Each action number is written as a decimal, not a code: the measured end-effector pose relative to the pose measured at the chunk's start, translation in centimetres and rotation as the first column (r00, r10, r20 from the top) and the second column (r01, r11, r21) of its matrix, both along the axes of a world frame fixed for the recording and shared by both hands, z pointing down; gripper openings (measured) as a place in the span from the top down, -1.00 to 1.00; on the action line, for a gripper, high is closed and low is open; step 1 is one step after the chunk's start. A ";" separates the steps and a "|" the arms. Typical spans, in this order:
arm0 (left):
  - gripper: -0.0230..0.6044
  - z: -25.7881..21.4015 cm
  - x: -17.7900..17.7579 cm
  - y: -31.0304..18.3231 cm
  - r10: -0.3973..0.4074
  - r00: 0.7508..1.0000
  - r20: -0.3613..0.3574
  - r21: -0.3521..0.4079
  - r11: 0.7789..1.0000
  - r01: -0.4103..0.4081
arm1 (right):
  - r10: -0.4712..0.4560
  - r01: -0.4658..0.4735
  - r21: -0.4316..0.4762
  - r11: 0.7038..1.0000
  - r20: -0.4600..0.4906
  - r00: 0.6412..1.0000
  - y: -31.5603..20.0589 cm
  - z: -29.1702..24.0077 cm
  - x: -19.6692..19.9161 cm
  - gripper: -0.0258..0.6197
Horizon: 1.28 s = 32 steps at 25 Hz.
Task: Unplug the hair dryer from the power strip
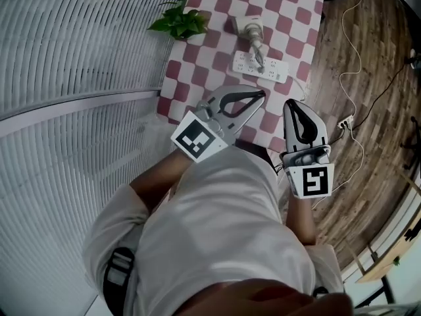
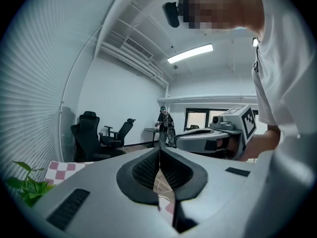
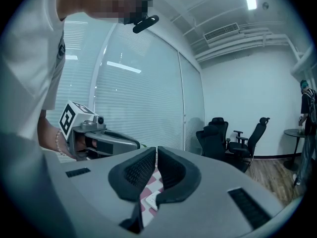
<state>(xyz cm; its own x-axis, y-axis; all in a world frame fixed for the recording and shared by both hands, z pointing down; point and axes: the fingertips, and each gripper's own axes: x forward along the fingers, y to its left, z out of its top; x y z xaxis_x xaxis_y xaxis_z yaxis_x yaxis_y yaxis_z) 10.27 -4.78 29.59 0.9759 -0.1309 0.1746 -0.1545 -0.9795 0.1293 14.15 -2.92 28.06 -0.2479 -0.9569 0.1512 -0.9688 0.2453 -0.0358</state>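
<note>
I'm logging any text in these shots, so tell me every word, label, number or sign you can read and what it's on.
No readable words or numbers.
Left marker cube: black-and-white square pattern only, no text.
Right marker cube: the same.
Power strip: any print too small to read.

The white rectangular power strip (image 1: 260,66) lies on the red-and-white checked cloth (image 1: 197,78). Just beyond it lies the pale hair dryer (image 1: 250,26); left of it, the green leafy plant (image 1: 179,22); right of it, the wooden plank floor (image 1: 368,64).
</note>
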 end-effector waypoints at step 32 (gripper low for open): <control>0.83 22.2 -1.0 -6.3 0.092 0.930 0.356 0.004 0.995 -0.100 | 0.001 -0.016 -0.269 0.963 -0.055 0.998 -5.7 19.1 -0.9 0.81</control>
